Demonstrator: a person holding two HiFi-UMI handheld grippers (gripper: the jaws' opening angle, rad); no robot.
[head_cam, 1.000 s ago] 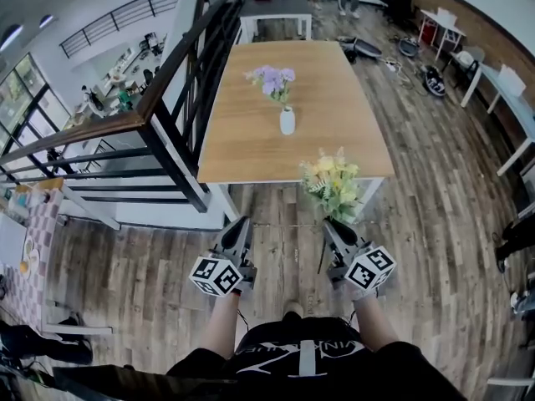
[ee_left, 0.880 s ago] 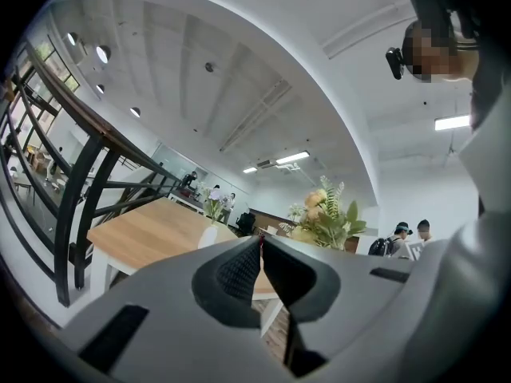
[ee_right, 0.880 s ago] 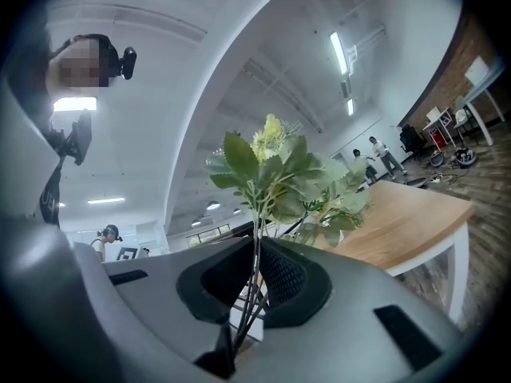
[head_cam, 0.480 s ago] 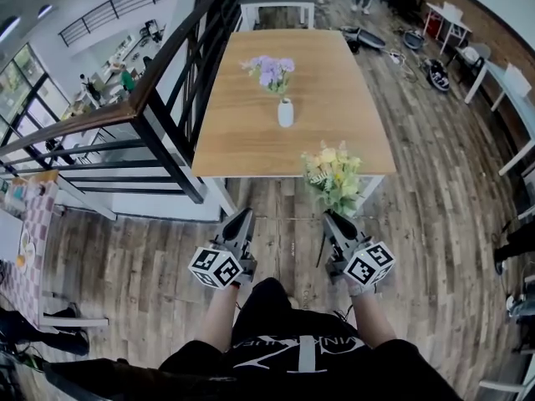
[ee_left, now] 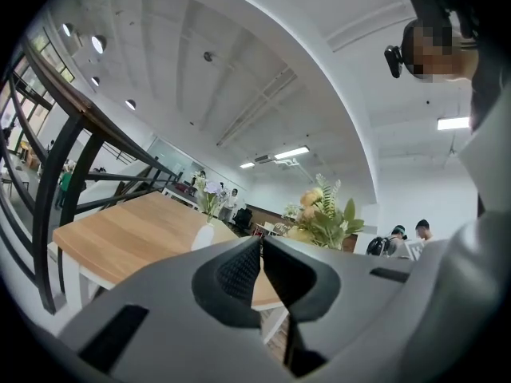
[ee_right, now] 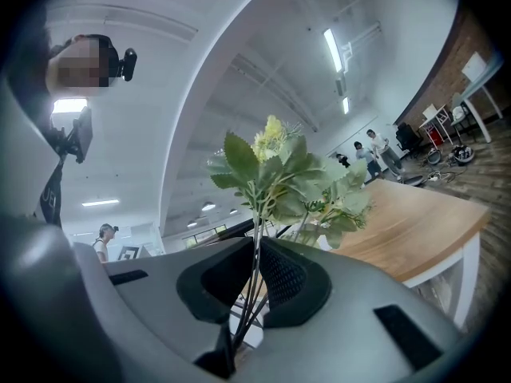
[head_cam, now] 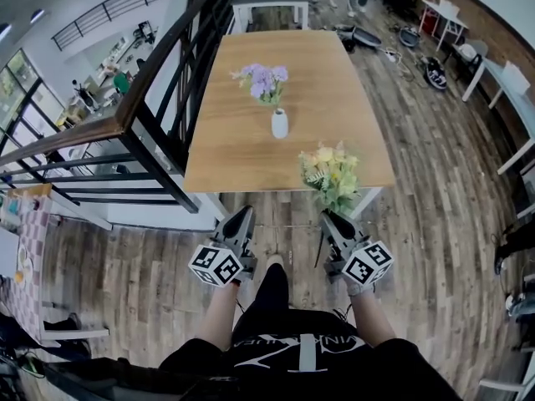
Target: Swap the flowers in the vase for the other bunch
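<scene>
- head view: a person stands short of the near edge of the wooden table [head_cam: 334, 73], beside a dark railing [head_cam: 159, 98], a claw in each hand. the white vase [head_cam: 280, 124] sits near the middle of the table, well apart from both claws, with the purple flowers [head_cam: 263, 80] upright in it. the right gripper [head_cam: 328, 217] carries the yellow bunch [head_cam: 330, 174], whose heads show over the table's near right corner. the left gripper [head_cam: 243, 214] points toward the table with nothing in it.
- left gripper view: the jaws are pressed together on nothing. beyond them lie the table's near edge, the vase with its purple blooms and, to the right, the yellow bunch.
- right gripper view: the jaws pinch the thin stems [ee_right: 254, 278] of the yellow bunch, with leaves and blooms rising above the pads. the table's near corner shows behind.
- progress, as judged: the replacement bunch is in hand, but the swap itself has not begun. what is left is to reach the table, lift the purple flowers out of the vase, most likely with the free left claw, and set the yellow stems in.
</scene>
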